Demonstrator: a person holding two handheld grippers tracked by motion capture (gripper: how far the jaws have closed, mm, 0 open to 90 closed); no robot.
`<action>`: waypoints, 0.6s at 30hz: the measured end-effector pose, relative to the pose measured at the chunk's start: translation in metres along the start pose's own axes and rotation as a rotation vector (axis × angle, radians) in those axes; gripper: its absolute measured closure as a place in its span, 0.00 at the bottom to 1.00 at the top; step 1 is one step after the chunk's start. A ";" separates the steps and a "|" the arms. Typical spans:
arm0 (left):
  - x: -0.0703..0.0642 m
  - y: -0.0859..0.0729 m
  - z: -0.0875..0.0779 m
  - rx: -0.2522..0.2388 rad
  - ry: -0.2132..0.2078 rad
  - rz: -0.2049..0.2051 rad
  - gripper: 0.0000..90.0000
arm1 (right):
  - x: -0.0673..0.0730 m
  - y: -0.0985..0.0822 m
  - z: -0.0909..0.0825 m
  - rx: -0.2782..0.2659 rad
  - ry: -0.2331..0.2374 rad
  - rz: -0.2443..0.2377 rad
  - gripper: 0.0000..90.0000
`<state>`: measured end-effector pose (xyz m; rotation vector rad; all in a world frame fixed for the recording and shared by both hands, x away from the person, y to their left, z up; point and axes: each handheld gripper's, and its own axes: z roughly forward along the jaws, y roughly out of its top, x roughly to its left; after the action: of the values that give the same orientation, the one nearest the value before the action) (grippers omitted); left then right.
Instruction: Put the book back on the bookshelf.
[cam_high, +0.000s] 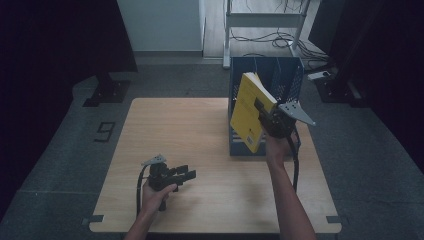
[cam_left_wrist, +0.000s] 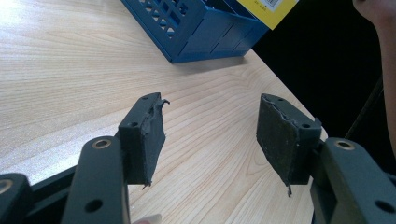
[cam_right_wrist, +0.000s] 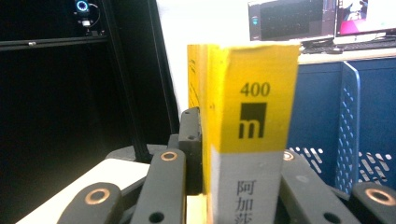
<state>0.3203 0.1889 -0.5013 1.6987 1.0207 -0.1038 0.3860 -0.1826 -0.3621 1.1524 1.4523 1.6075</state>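
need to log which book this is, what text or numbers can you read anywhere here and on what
"400": on the spine of the yellow book, held in the right gripper.
"m": a black square logo on the spine, just below.
"阿加": grey lower spine; the characters below are cut off.
"9": marker on the floor, left of the table.
Barcode label on the book's cover in the left gripper view: too small to read.

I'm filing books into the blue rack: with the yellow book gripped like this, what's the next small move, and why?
Probably lower the yellow book into a slot of the blue rack. The right gripper holds it tilted above the rack's front, while the left gripper rests open over the table.
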 end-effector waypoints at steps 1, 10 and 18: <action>0.000 0.000 0.000 0.000 0.000 0.000 0.46 | 0.000 0.000 0.001 0.002 0.000 -0.001 0.83; 0.001 0.000 -0.001 0.001 -0.001 -0.001 0.46 | 0.001 0.001 0.008 0.005 -0.018 -0.012 0.83; 0.003 0.000 -0.002 -0.004 0.004 -0.005 0.46 | 0.001 0.000 0.014 0.011 -0.028 -0.017 0.83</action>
<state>0.3210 0.1925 -0.5019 1.6939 1.0276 -0.1010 0.3984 -0.1758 -0.3618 1.1618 1.4506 1.5675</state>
